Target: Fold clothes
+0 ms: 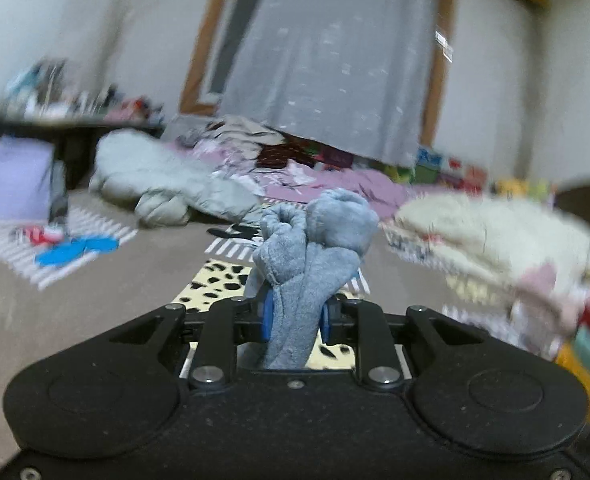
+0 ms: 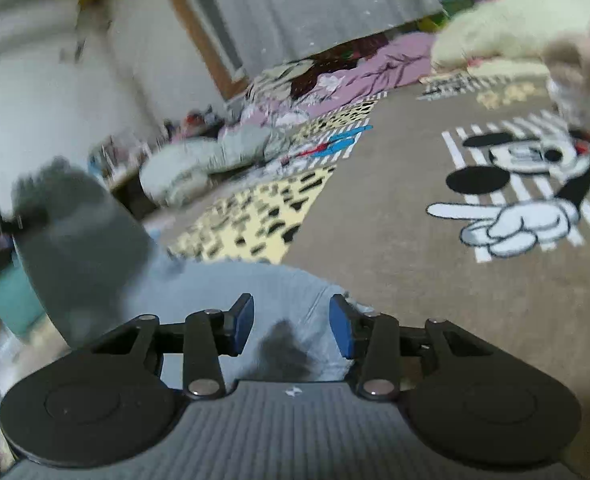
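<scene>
While the left hand-held gripper (image 1: 295, 322) points out across the room, its 2 blue pads (image 1: 268, 318) are pinched in on a bunched grey-blue fleece garment (image 1: 307, 264), which rises between them in thick twisted folds and ends in a knotted lump above the fingertips. Below it lies a beige carpet (image 1: 95, 304) with a yellow patch of black spots (image 1: 219, 280).

From the right wrist view, the right hand-held gripper (image 2: 291, 330) stands partly open, its blue pads (image 2: 343, 330) apart and pressing on nothing. Pale grey-blue cloth (image 2: 231, 284) lies spread on the carpet under and between the fingers; whether the pads touch it I cannot tell. At the left of that view a blurred dark grey shape (image 2: 79, 224) lifts from the cloth. To the right, the carpet carries a black-and-white cartoon mouse print (image 2: 527, 184).

Farther off, a cream fluffy pile (image 1: 487, 232) sits on the right, a pale green padded jacket (image 1: 163, 184) lies crumpled on the floor at left, and pink bedding (image 1: 335, 184) spreads behind it. A grey curtain (image 1: 335, 52) hangs in a wooden frame at the back.
</scene>
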Action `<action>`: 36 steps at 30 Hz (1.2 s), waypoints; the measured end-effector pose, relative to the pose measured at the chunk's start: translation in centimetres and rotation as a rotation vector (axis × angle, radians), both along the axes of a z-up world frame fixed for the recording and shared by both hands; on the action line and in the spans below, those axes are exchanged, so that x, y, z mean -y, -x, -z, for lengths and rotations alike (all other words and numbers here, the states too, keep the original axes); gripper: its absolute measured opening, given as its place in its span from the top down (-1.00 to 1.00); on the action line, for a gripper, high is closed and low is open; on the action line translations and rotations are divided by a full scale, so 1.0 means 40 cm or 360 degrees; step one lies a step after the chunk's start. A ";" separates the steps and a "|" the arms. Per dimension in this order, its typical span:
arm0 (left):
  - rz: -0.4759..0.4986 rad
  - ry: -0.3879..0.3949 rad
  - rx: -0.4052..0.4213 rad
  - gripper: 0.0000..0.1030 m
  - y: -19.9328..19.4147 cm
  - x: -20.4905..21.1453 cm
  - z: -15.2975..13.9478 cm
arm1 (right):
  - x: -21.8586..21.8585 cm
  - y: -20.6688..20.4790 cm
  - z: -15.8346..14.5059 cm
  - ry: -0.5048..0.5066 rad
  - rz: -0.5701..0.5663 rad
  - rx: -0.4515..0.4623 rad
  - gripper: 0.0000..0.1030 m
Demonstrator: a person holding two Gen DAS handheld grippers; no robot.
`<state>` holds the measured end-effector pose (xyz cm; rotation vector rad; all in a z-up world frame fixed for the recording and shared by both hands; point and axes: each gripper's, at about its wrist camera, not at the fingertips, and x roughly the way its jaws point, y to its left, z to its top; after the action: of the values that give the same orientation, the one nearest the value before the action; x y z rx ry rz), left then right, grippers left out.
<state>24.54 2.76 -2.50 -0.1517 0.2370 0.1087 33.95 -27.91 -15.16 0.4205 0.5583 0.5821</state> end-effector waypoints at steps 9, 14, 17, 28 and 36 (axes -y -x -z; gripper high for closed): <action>0.0199 -0.0943 0.0013 0.62 0.020 0.369 0.140 | 0.141 -0.026 -0.008 -0.0410 0.0149 -0.0079 0.14; 0.0305 -0.1367 0.0004 0.62 0.040 0.482 0.245 | 0.163 -0.031 -0.005 -0.0451 0.0172 -0.0078 0.14; 0.0358 -0.1539 0.0009 0.62 0.053 0.514 0.298 | 0.173 -0.031 -0.007 -0.0464 0.0183 -0.0067 0.14; 0.0779 -0.1380 -0.0140 -0.16 0.108 0.441 0.265 | 0.196 -0.034 -0.022 -0.0415 0.0201 0.0000 0.14; 0.0417 -0.0659 -0.0193 0.14 0.062 0.165 0.084 | 0.090 0.030 -0.107 -0.0170 -0.0020 0.0359 0.14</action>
<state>22.06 -3.84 -5.86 0.2988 0.3476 -0.0952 32.77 -31.53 -10.89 0.4460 0.3153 0.6636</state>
